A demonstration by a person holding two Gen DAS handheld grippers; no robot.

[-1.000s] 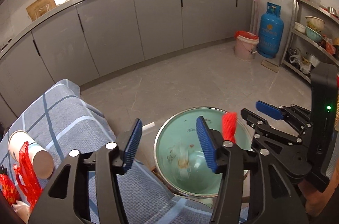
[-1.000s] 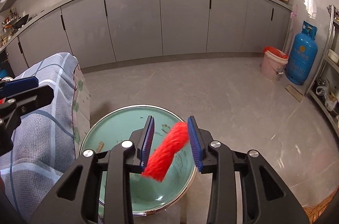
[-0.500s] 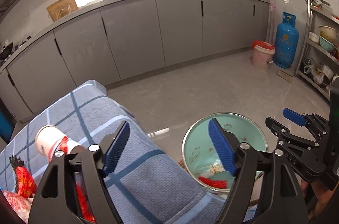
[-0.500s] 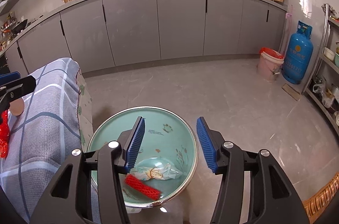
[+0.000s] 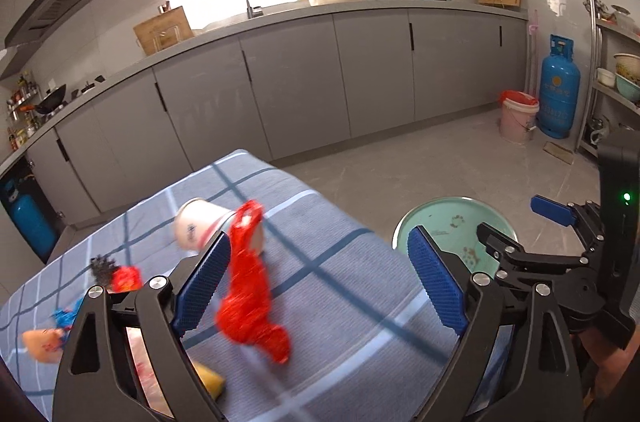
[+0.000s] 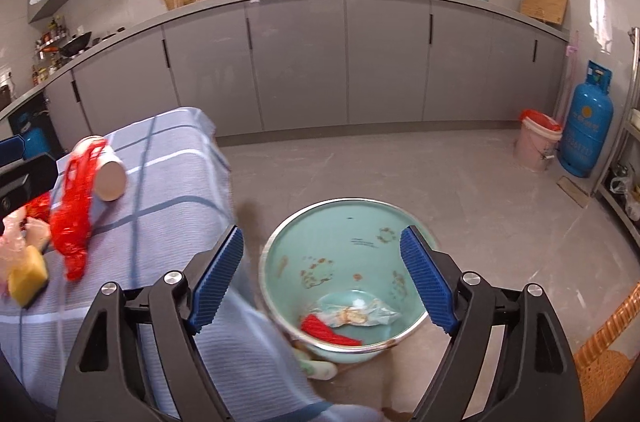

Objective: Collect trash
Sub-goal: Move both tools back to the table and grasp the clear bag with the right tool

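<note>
A teal enamel basin (image 6: 348, 250) stands on the floor beside the table; it holds a red net piece (image 6: 328, 332) and a clear wrapper (image 6: 356, 314). My right gripper (image 6: 320, 280) is open and empty above the basin. My left gripper (image 5: 320, 282) is open and empty over the blue checked tablecloth (image 5: 340, 286). On the cloth lie a red mesh bag (image 5: 248, 286), a paper cup (image 5: 200, 228) on its side, a yellow sponge (image 6: 28, 280) and small red and orange scraps (image 5: 124, 276). The right gripper shows in the left wrist view (image 5: 516, 226).
Grey kitchen cabinets (image 5: 360, 78) run along the back wall. A blue gas cylinder (image 5: 558, 90) and a pink bucket (image 5: 516, 118) stand at the right. A metal shelf rack (image 5: 616, 82) is at the far right. A woven mat (image 6: 608, 354) lies on the floor.
My right gripper opened and dropped the red net piece into the basin. My left gripper swung left from the basin to above the tablecloth and the red mesh bag.
</note>
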